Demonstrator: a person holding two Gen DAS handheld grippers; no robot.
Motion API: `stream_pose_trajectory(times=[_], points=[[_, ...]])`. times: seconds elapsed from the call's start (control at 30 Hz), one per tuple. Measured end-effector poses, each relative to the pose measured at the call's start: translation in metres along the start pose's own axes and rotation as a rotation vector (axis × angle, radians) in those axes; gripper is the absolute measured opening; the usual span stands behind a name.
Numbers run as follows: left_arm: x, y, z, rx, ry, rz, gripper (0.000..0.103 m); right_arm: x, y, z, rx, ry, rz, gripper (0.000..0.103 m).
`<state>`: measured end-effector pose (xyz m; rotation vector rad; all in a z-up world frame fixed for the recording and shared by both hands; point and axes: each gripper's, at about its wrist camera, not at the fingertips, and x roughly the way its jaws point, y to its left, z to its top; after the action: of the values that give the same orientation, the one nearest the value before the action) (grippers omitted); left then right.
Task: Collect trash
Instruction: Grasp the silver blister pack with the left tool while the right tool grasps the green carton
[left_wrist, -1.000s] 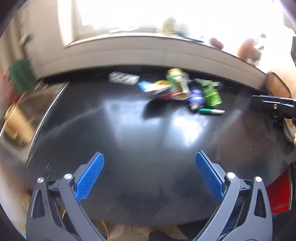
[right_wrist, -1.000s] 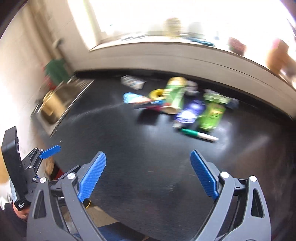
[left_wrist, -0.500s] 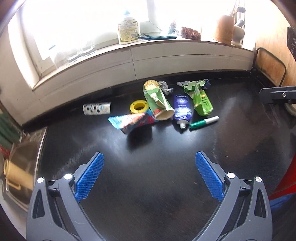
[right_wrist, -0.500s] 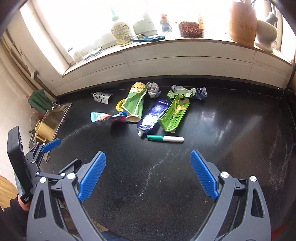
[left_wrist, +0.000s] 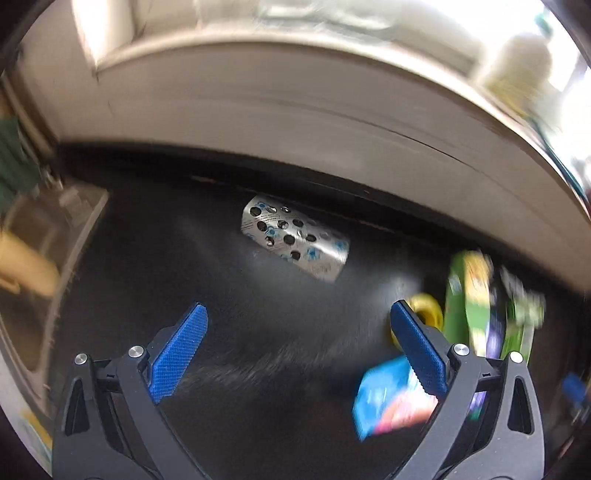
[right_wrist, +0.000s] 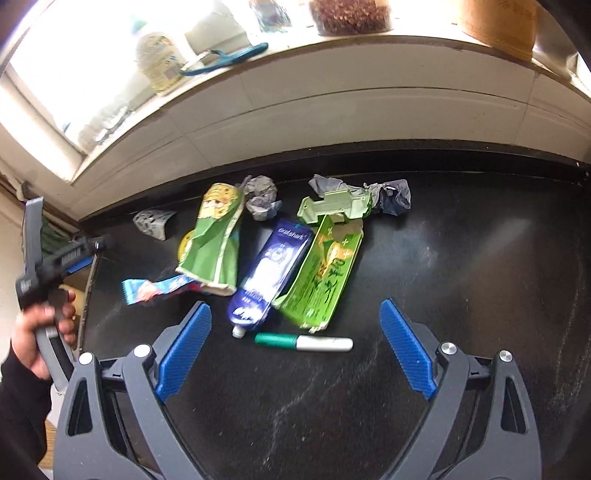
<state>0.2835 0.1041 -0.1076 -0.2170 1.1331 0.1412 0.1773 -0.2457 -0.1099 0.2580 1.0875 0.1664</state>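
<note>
The black table (right_wrist: 461, 280) carries all the trash in one loose heap near the back wall, likely so that either hand can reach it. The biggest piece is the flattened green carton (right_wrist: 323, 273), lying open-side up and touching the blue toothpaste tube (right_wrist: 267, 277) beside it. Left of the tube lies a crushed green paper cup (right_wrist: 214, 243), its mouth toward the camera, partly covering a yellow tape ring (left_wrist: 424, 314). A blue and pink wrapper (right_wrist: 155, 290) sits at the cup's mouth. The silver pill sheet (left_wrist: 293, 238) lies apart on the left, which seems why the left tool (left_wrist: 297, 350) points at it; its jaws stand wide apart and hold nothing. The right tool (right_wrist: 295, 347) is likewise spread and empty, hanging just over the green marker (right_wrist: 304, 342), the nearest and easiest pick. Two crumpled paper balls (right_wrist: 262, 197) rest behind the cup.
</note>
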Motion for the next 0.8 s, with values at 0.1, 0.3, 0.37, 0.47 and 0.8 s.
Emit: stream_pose_trajectory(times=[0.1, 0.3, 0.37, 0.47, 0.8], points=[[0.046, 0.002, 0.022, -0.174, 0.067, 0.051, 0.096, 0.024, -0.006, 0.008, 0.012, 0.034, -0.027, 0.09], [0.092, 0.002, 0.041, -0.365, 0.085, 0.164, 0.096, 0.061, -0.02, 0.016, 0.053, 0.083, -0.06, 0.089], [0.099, 0.002, 0.042, -0.392, 0.085, 0.194, 0.096, 0.072, -0.021, 0.016, 0.064, 0.095, -0.064, 0.089], [0.109, 0.001, 0.042, -0.405, 0.093, 0.217, 0.096, 0.085, -0.025, 0.017, 0.097, 0.114, -0.072, 0.086], [0.086, 0.007, 0.022, -0.402, -0.003, 0.132, 0.042, 0.095, -0.018, 0.008, 0.101, 0.133, -0.043, 0.029]])
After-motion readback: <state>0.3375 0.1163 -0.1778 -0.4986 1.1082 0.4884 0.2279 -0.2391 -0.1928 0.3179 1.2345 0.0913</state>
